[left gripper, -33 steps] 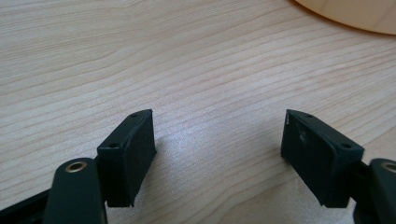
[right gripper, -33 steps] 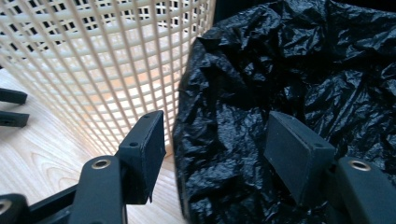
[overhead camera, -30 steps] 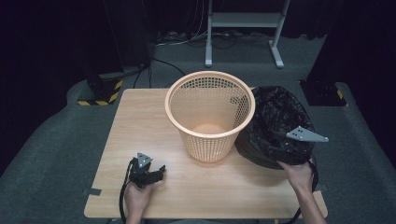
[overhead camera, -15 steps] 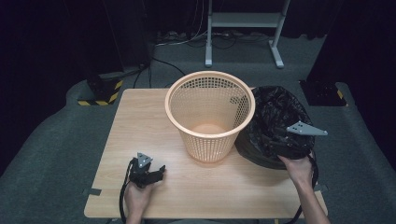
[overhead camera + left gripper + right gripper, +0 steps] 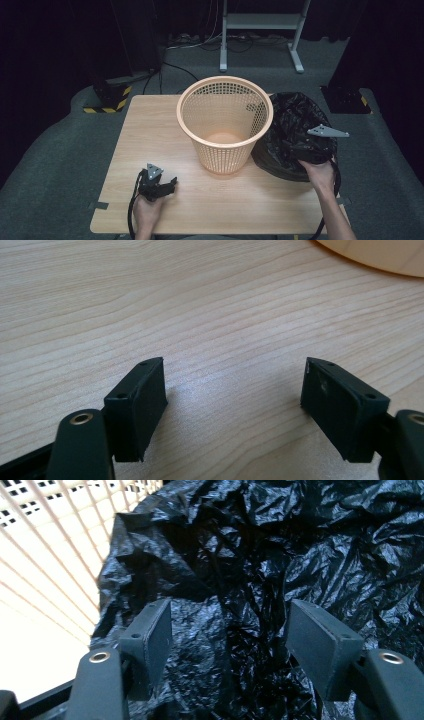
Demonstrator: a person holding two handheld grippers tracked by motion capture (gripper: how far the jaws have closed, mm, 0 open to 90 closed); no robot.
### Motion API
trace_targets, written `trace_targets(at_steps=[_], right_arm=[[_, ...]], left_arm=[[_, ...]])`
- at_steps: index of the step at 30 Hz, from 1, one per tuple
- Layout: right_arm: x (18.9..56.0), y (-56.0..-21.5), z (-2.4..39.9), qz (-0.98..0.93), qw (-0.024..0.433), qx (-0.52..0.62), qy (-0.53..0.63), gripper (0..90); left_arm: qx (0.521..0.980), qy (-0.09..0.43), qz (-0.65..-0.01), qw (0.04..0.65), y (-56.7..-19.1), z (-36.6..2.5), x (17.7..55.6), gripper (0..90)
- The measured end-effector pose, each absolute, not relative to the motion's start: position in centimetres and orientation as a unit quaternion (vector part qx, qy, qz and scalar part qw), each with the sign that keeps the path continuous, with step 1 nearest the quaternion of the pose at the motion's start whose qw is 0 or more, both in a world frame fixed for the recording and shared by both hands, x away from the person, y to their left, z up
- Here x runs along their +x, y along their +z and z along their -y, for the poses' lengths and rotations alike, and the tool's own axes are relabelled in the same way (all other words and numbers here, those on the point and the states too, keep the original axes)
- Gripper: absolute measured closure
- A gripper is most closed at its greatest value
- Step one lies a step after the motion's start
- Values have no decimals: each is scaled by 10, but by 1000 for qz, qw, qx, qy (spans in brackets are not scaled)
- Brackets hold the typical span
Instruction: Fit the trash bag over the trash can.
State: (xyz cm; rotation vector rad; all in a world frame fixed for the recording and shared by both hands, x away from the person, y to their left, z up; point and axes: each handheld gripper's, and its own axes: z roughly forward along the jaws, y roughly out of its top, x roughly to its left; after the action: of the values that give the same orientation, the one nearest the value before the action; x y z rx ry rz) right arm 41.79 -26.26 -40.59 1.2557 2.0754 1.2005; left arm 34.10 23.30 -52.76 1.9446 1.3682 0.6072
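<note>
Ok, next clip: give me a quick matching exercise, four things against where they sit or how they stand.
1 basket
2 black bag
3 left claw
4 right claw

a crumpled at the table's right edge
b open, low over bare wood
c upright mid-table
d open, over black plastic

Pairs: 1-c, 2-a, 3-b, 4-d

In the high view the basket (image 5: 225,125) hides the near-left edge of the black bag (image 5: 295,135), and the right gripper (image 5: 306,149) is hard to make out against that dark plastic. In the left gripper view the picture's top edge cuts off the basket base.
</note>
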Motion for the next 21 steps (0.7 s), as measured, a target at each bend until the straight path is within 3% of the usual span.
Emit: trace_targets(at_steps=[21], right_arm=[[455, -418, 263, -757, 207, 483, 389, 246]], left_arm=[[746, 233, -525, 337, -528, -233, 341, 261]])
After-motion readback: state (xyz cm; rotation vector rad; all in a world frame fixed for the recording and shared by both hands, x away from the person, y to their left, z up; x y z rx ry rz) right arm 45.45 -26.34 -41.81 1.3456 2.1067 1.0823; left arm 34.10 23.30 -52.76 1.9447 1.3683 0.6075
